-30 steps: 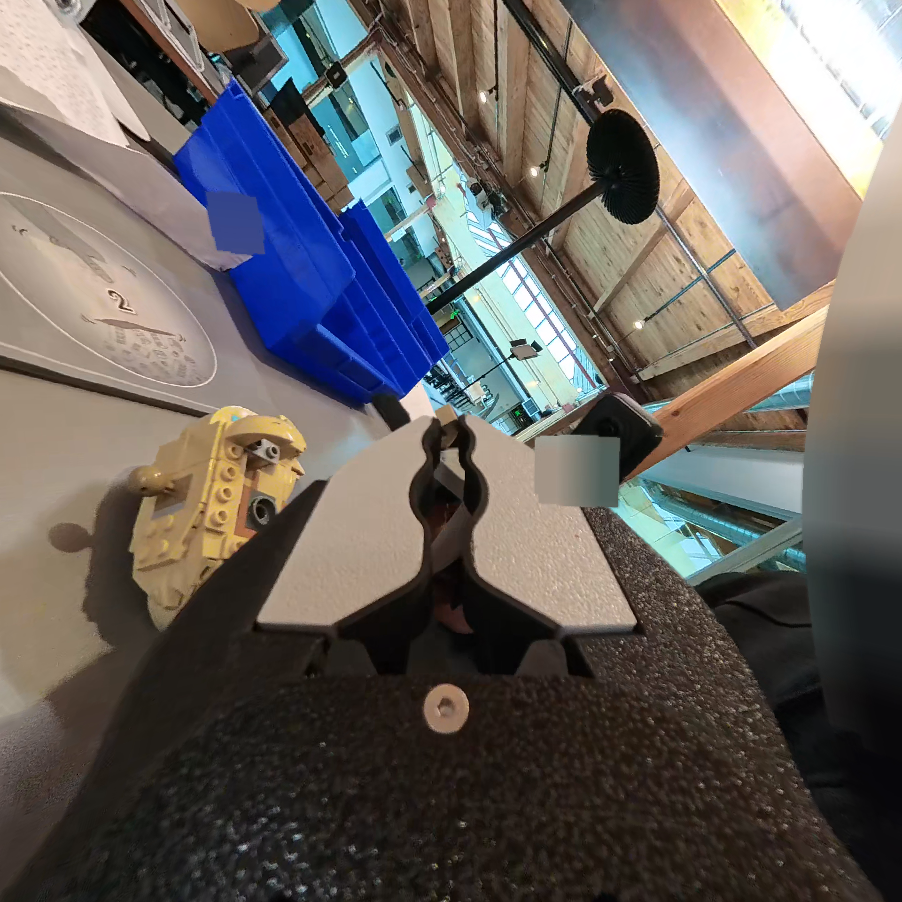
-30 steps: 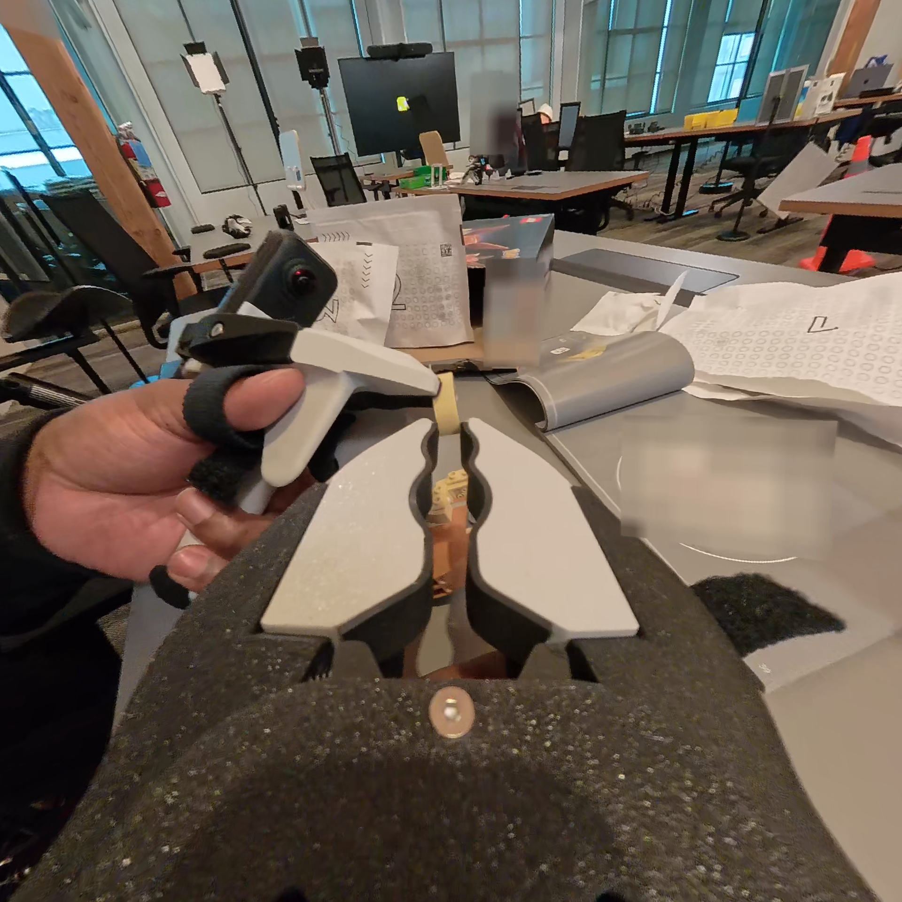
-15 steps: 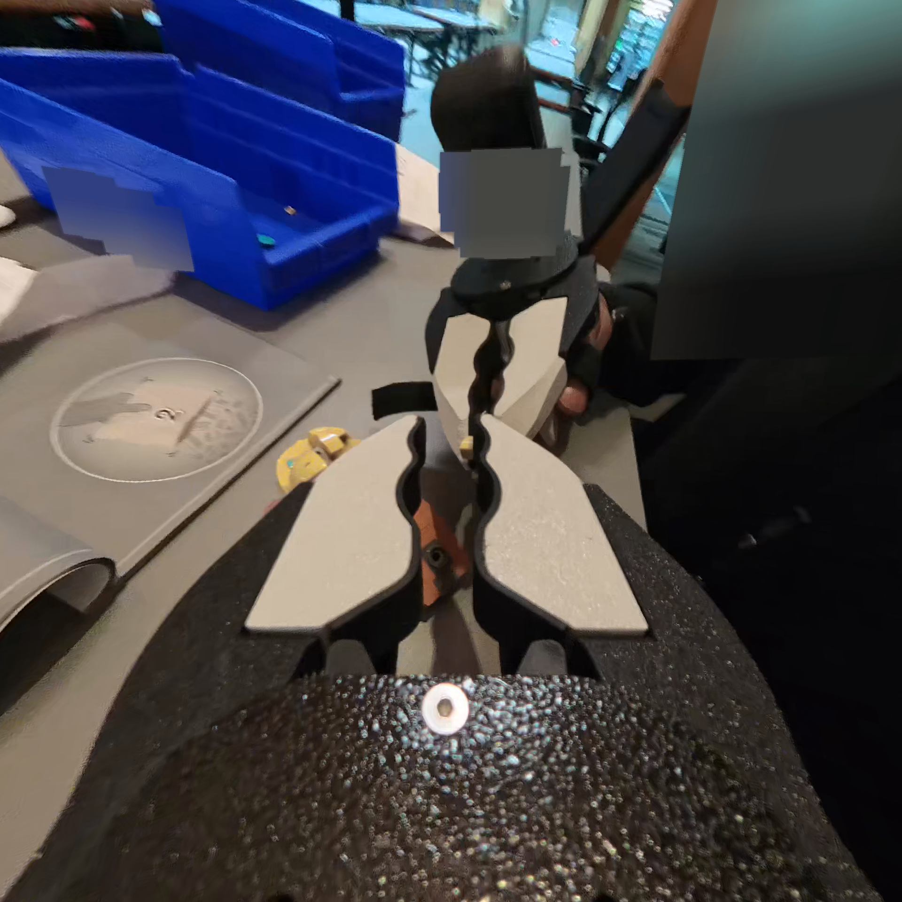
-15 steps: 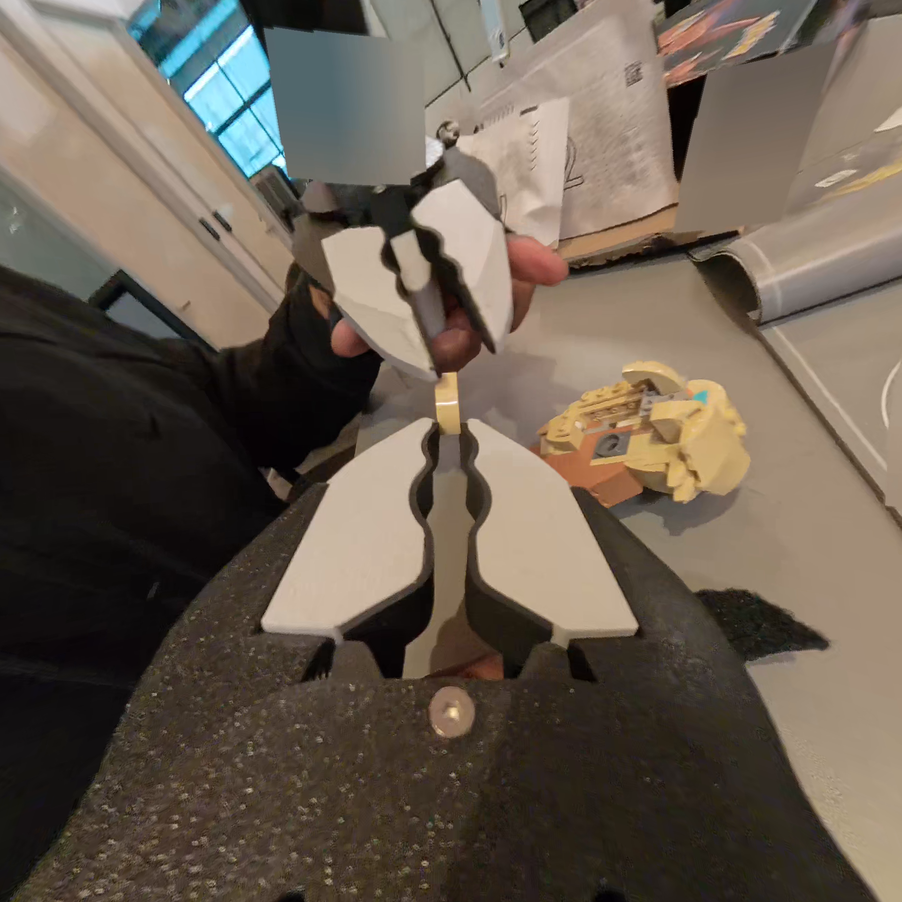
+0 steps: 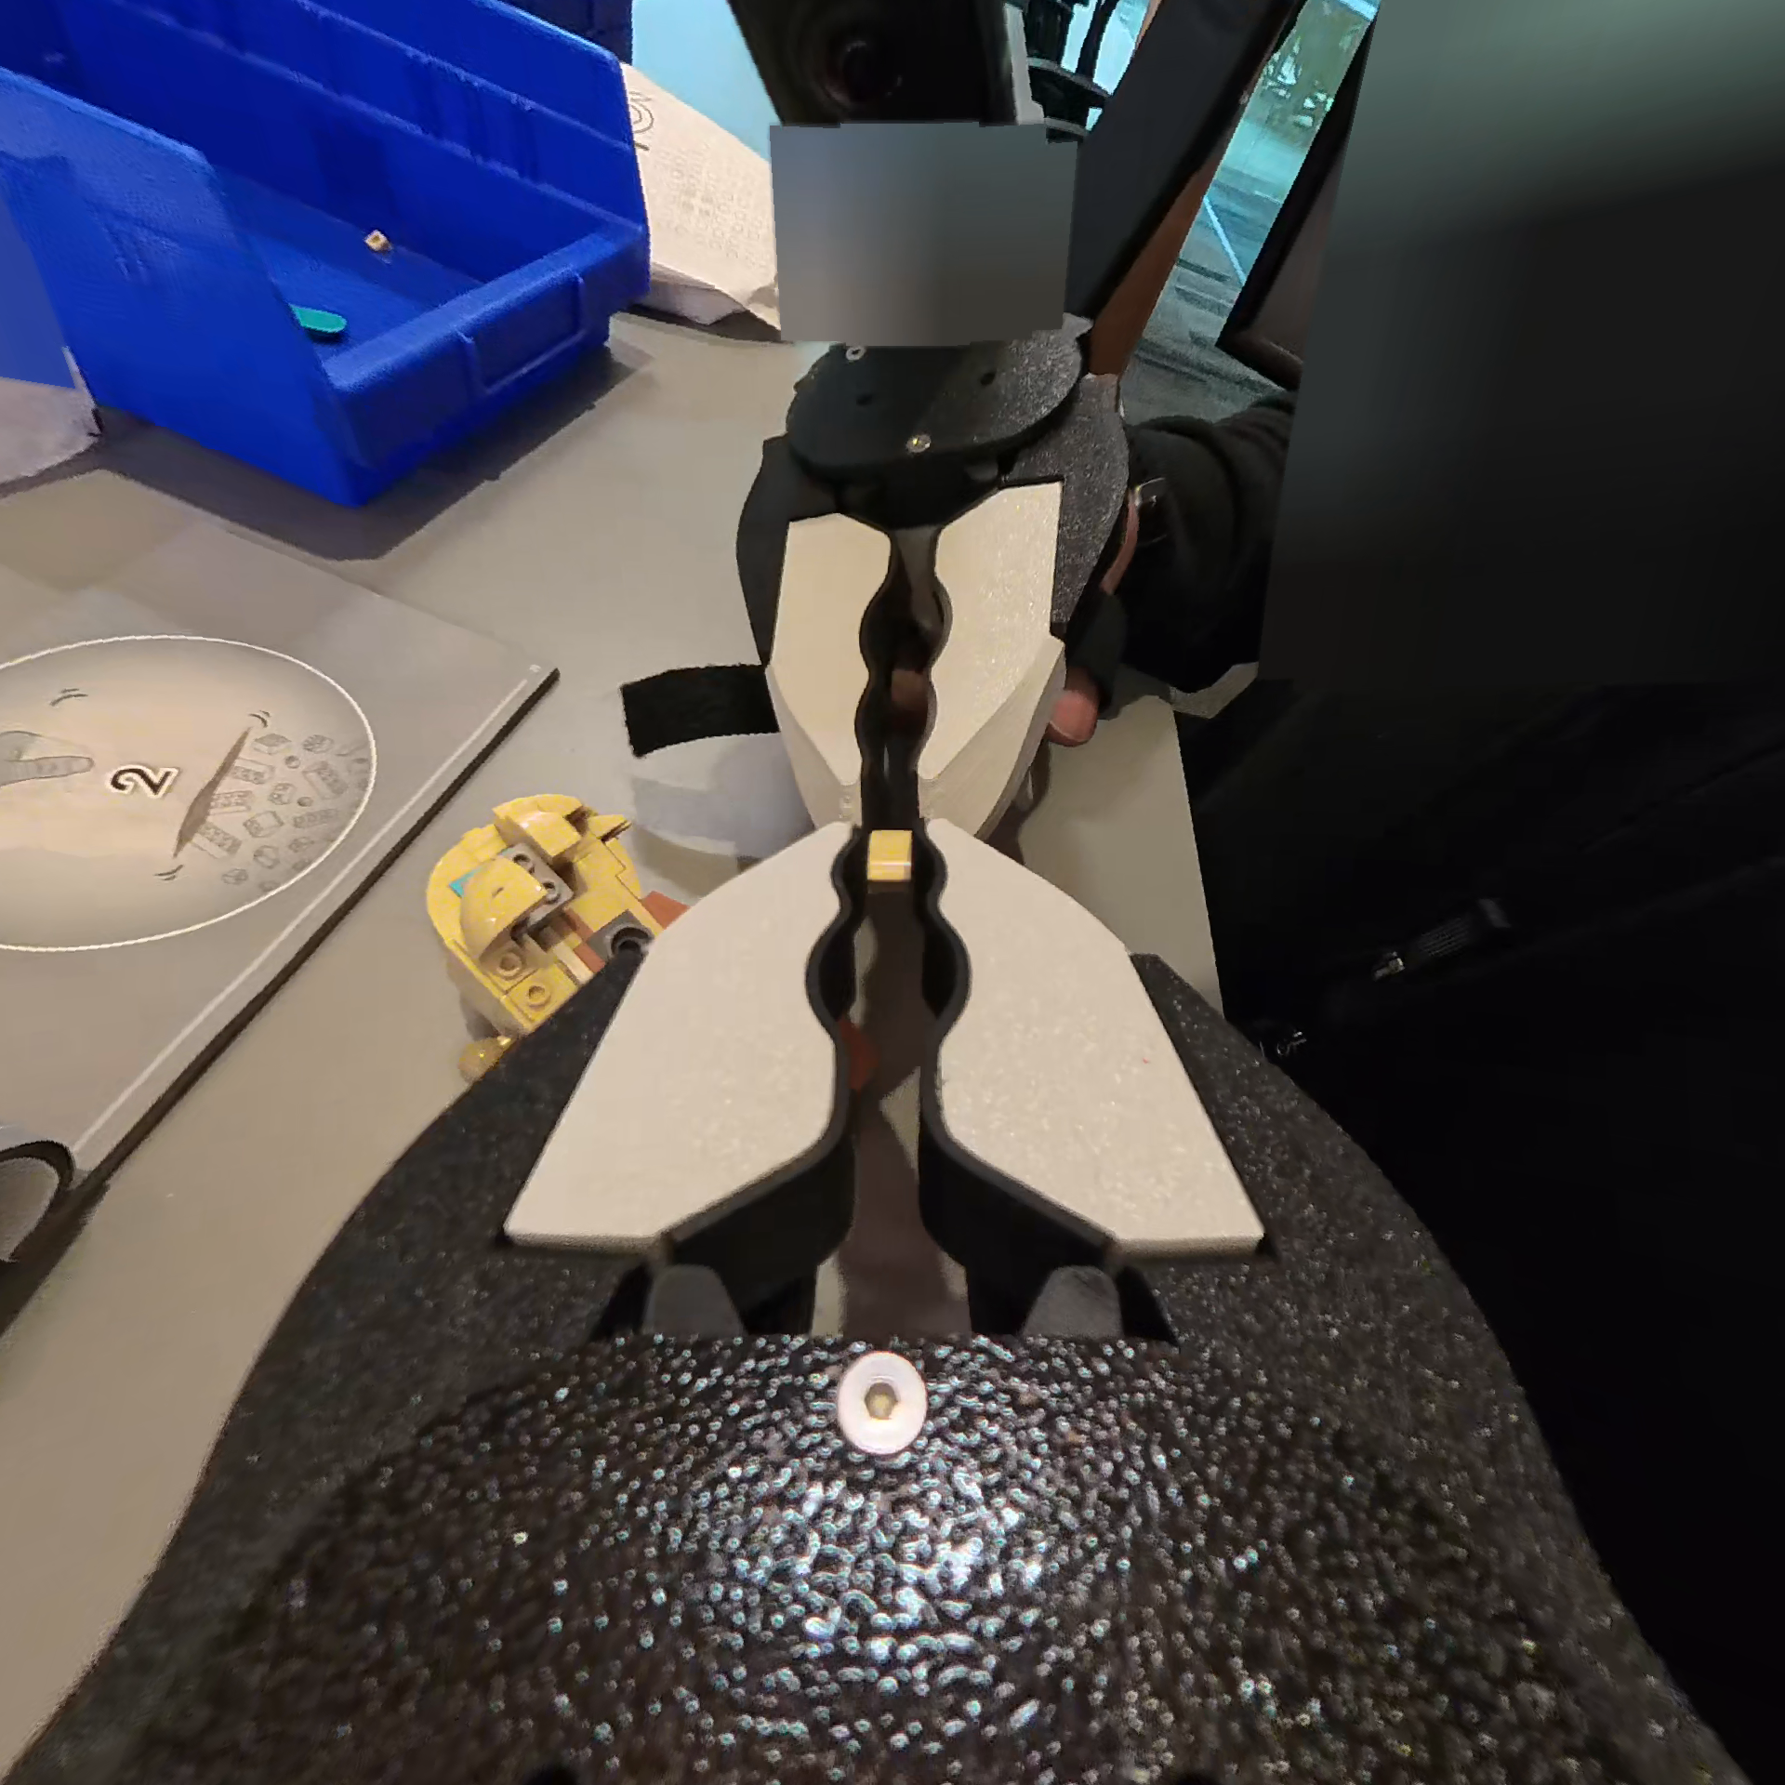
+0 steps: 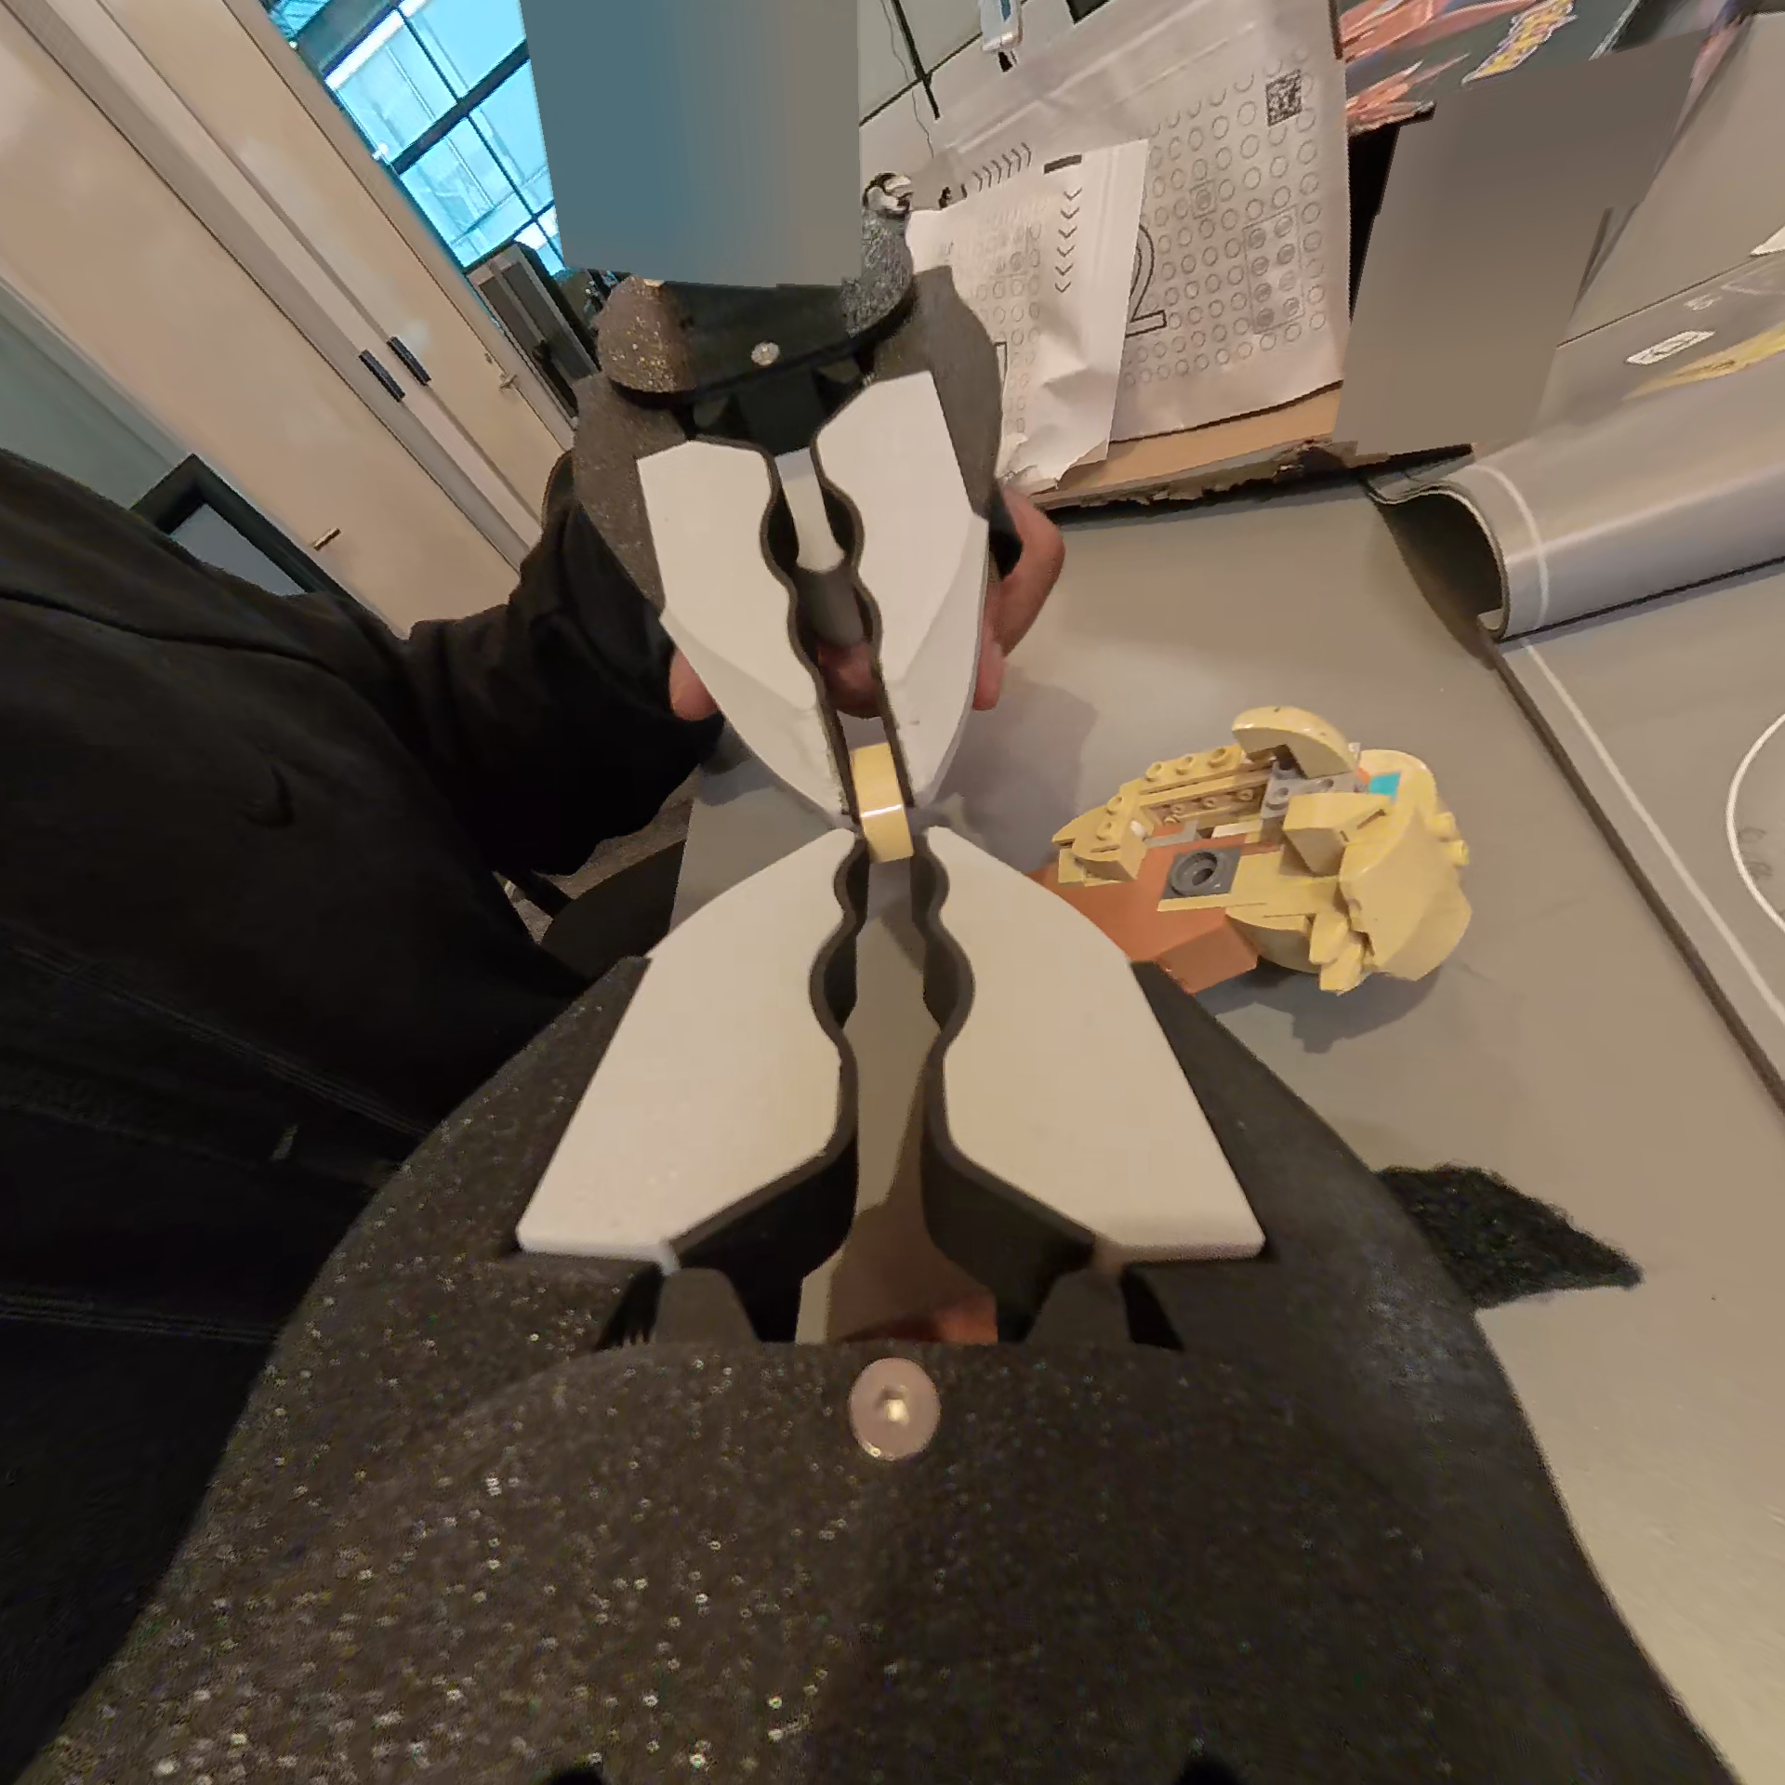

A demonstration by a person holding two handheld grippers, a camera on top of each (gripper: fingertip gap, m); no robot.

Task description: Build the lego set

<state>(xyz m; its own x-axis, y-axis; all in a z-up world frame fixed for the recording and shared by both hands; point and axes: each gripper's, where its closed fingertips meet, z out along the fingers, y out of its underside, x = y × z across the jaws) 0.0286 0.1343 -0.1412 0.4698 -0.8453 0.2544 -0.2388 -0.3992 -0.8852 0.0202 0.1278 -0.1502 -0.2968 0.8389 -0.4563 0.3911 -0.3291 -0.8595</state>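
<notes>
Your left gripper (image 5: pixel 889 850) and right gripper (image 6: pixel 884 850) meet tip to tip, both pinching one tan brick piece (image 6: pixel 884 807); the tan model (image 6: pixel 1294 860) lies at your right gripper's three o'clock.

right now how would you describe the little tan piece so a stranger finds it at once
Find the grey table, then the two grippers meeting tip to tip above its near edge. The small tan piece sits pinched between their fingertips, a smooth, rounded single part, unlike the big tan-and-brown brick model lying beside them.
</notes>
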